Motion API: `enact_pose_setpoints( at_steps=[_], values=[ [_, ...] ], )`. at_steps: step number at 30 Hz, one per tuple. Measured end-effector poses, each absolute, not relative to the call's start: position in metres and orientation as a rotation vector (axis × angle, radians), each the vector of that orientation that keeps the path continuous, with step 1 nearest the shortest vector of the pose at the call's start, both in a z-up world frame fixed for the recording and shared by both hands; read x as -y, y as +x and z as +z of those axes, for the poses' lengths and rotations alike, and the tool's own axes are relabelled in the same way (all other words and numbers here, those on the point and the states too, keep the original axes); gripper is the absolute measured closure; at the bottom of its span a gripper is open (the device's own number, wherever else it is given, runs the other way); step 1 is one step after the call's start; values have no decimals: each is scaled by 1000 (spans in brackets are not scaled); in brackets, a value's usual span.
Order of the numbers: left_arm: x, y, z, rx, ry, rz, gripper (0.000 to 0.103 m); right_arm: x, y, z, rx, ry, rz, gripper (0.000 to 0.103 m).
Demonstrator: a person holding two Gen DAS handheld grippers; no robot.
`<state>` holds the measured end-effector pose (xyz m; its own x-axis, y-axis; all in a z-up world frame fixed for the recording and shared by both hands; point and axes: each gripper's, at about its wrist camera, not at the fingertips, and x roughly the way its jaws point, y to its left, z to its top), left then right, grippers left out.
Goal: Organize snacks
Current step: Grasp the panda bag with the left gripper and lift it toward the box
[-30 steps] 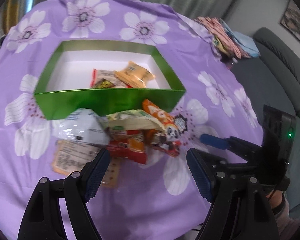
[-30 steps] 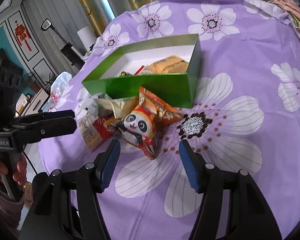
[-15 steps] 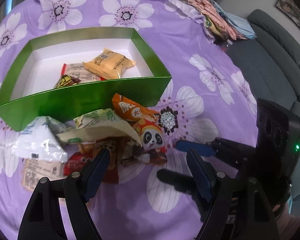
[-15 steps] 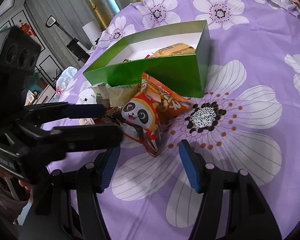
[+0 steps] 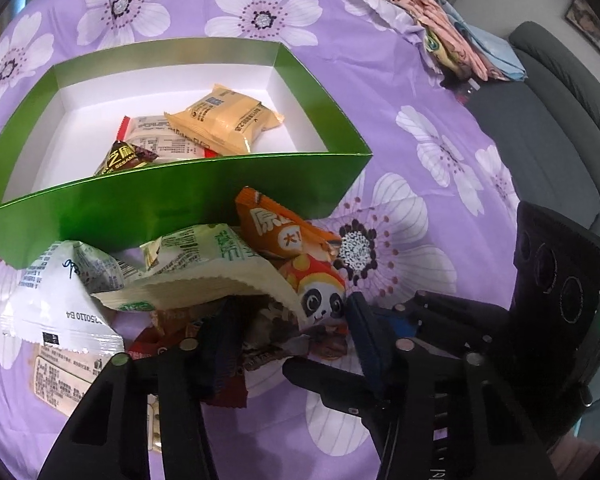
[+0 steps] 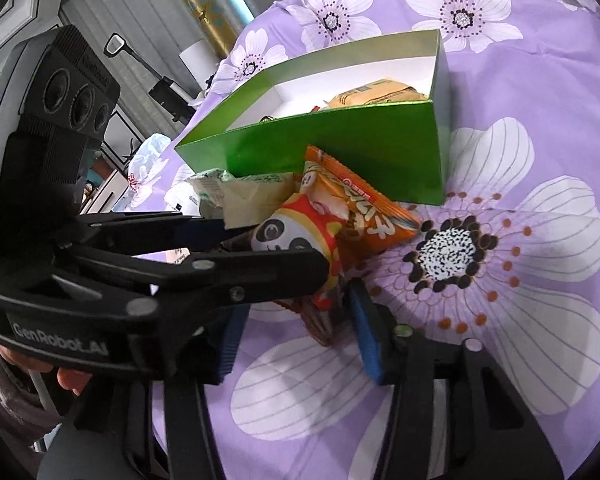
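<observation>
Both tools are down in the snack pile in front of the green box on the purple flowered bench — jaws on each have just been closing. The left tool straddles a dark brown wrapper under the pale green packet; whether the pads press it, I cannot tell. The right tool brackets the panda packet, firm contact unclear. Three packets already lie inside the box.
</observation>
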<state>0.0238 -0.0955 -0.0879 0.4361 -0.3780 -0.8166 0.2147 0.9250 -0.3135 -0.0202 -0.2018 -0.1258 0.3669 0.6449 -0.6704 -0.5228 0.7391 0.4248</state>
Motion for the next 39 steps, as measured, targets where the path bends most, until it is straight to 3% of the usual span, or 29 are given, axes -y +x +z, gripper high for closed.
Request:
enact_pose_setpoints(
  at_steps=[8, 39],
  values=[
    [103, 17, -79, -1028, -138, -394, 55, 202, -31, -119, -884, 113, 774, 70],
    [133, -9, 5, -805, -74, -472, 55, 231, -64, -29, -648, 37, 706, 71]
  ],
)
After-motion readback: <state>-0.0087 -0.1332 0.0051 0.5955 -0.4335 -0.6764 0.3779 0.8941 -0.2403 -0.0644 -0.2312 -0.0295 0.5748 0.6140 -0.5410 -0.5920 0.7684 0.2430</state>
